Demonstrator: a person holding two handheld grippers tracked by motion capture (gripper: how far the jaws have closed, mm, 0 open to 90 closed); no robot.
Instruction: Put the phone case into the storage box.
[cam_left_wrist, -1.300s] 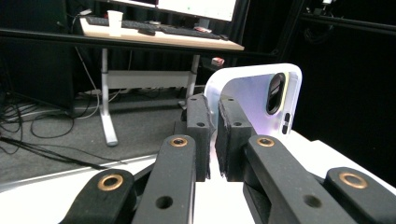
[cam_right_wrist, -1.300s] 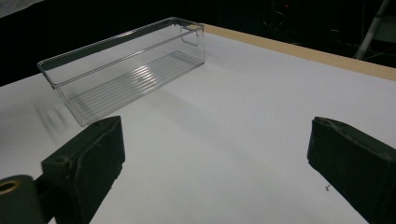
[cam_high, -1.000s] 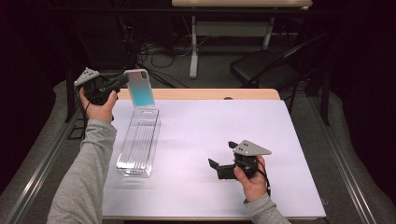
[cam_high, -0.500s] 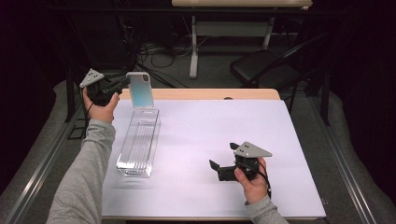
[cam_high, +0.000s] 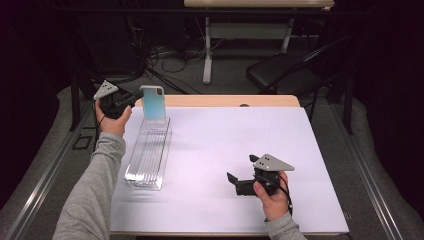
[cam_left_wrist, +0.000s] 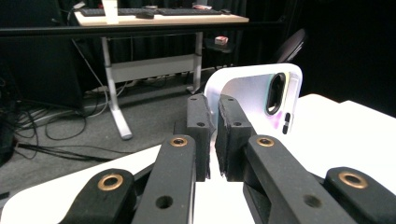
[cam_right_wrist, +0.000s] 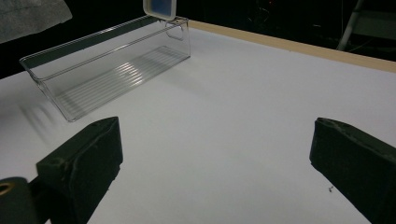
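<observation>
— From the high view, where's the phone case (cam_high: 153, 102)?

— Pinched at its edge in the left gripper (cam_high: 131, 100), upright, its long axis standing up, right over the far end of the clear bin (cam_high: 149, 157). The bin lies long, running near to far along the left side of the table (cam_high: 240, 150). The lower edge of the case looks level with the far rim; I can't tell if it touches.

— And the other hand?

— The right gripper (cam_high: 235, 181) rests low on the near right of the table, well apart from the bin. The left hand is plainly the one doing the work.

— The left gripper view?

— The pads are together on the thin edge of the case (cam_left_wrist: 261, 98), camera cutout facing us. Beyond it, floor and a desk; open room to the far side.

— The right gripper view?

— Its jaws stand wide apart, nothing between them. Past them the bin (cam_right_wrist: 112, 70) sits empty, with the case (cam_right_wrist: 160, 8) hanging at its far end wall.

— So what's the move?

— Straight down, I'd say. The bin is narrow, so the case must stay between the long walls.
</observation>
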